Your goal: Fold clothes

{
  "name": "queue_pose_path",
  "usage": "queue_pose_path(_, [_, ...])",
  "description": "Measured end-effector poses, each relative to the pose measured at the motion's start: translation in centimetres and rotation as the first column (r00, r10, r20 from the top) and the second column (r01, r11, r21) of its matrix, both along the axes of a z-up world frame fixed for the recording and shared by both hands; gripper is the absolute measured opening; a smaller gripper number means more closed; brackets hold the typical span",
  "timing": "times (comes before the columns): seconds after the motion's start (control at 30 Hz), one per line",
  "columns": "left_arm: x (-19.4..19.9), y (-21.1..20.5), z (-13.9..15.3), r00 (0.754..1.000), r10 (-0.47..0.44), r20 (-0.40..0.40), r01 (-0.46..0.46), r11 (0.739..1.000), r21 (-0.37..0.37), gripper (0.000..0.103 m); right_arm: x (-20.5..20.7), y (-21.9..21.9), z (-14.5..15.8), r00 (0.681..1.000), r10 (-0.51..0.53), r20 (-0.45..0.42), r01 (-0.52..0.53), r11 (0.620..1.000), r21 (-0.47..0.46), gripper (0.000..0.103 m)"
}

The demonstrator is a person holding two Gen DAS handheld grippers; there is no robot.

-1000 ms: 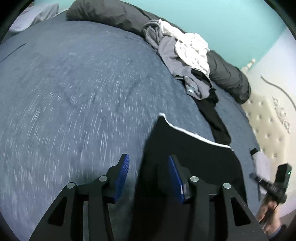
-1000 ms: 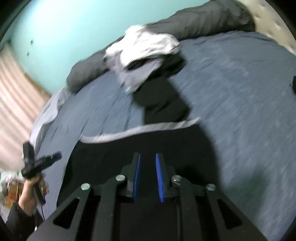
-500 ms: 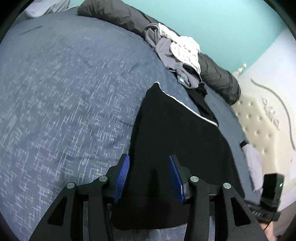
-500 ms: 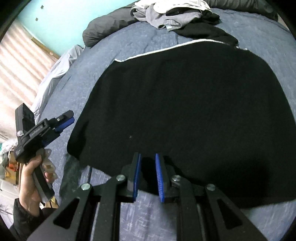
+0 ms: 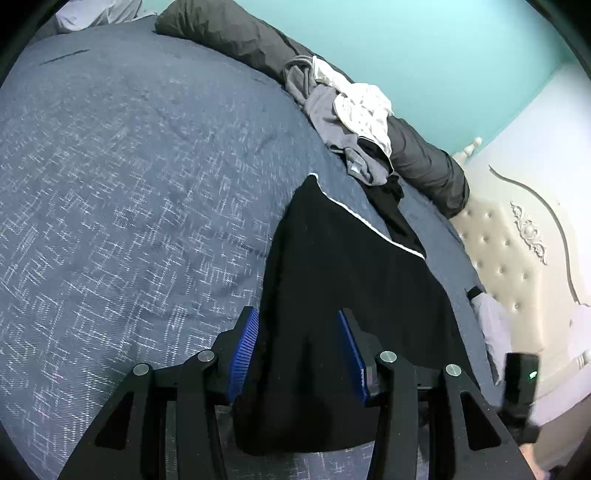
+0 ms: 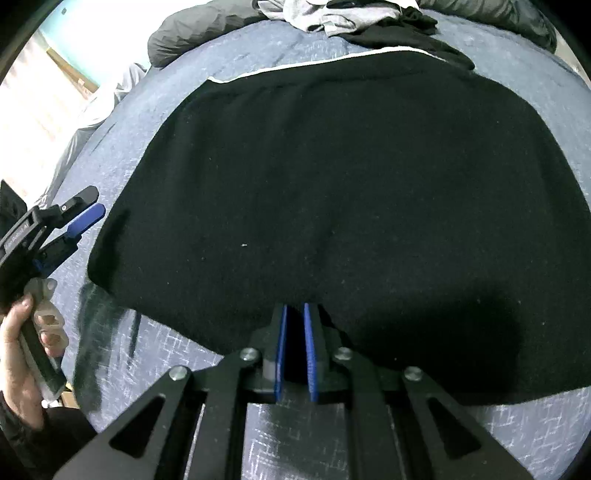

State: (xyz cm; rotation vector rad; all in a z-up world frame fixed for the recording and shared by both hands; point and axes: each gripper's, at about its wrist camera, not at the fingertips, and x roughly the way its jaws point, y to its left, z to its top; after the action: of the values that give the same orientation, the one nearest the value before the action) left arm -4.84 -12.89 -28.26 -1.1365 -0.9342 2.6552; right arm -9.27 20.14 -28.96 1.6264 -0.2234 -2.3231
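A black garment (image 6: 332, 192) with a thin white far edge lies spread flat on the blue bedspread; it also shows in the left wrist view (image 5: 343, 295). My left gripper (image 5: 297, 350) is open, its blue pads straddling the garment's near left corner. My right gripper (image 6: 295, 321) has its jaws nearly closed at the garment's near edge; black cloth seems to sit between the pads. The left gripper also shows in the right wrist view (image 6: 70, 221), held by a hand at the garment's left side.
A pile of grey, white and black clothes (image 5: 351, 122) lies at the far side by dark pillows (image 5: 229, 33). A tufted cream headboard (image 5: 517, 251) stands at right. Bare blue bedspread (image 5: 110, 184) stretches left.
Both grippers have pulled back toward the near edge of the bed, and the black garment now lies spread out flat. The left gripper stayed open and the right stayed nearly closed.
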Motion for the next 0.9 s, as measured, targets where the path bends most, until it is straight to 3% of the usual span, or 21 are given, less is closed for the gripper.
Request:
queue_pose_path(0.13, [0.1, -0.8, -0.2, 1.0, 0.014, 0.0, -0.014, 1.0, 0.027, 0.048, 1.6, -0.7, 1.8, 1.0, 0.017, 0.002, -0.017, 1.0, 0.026, 0.008])
queue_pose_path(0.3, [0.4, -1.5, -0.1, 1.0, 0.03, -0.007, -0.03, 0.999, 0.046, 0.048, 2.4, -1.3, -0.4, 0.999, 0.025, 0.031, -0.027, 0.997, 0.076, 0.006])
queue_pose_path(0.47, [0.6, -2.0, -0.1, 0.999, 0.036, -0.009, -0.036, 0.998, 0.058, 0.048, 2.0, -1.3, 0.5, 0.999, 0.013, 0.04, -0.016, 0.997, 0.071, 0.006])
queue_pose_path(0.6, [0.7, -2.1, 0.1, 0.999, 0.032, -0.015, -0.031, 0.998, 0.059, 0.048, 1.2, -0.8, 2.2, 1.0, -0.019, -0.019, 0.02, 0.998, 0.058, 0.006])
queue_pose_path(0.7, [0.6, -2.0, 0.3, 1.0, 0.026, -0.016, -0.025, 0.998, 0.063, 0.048, 0.8, -1.5, 0.7, 1.0, -0.015, 0.012, 0.014, 0.997, 0.08, 0.006])
queue_pose_path(0.77, [0.6, -1.8, 0.5, 1.0, 0.019, -0.019, -0.018, 0.998, 0.058, 0.048, 0.8, -2.1, -0.4, 1.0, 0.02, -0.016, -0.018, 0.992, 0.124, 0.006])
queue_pose_path(0.9, [1.1, -1.4, 1.0, 1.0, 0.006, -0.025, -0.005, 0.999, 0.038, 0.049, 0.4, -1.7, 0.7, 1.0, -0.001, -0.02, 0.003, 0.994, 0.105, 0.006])
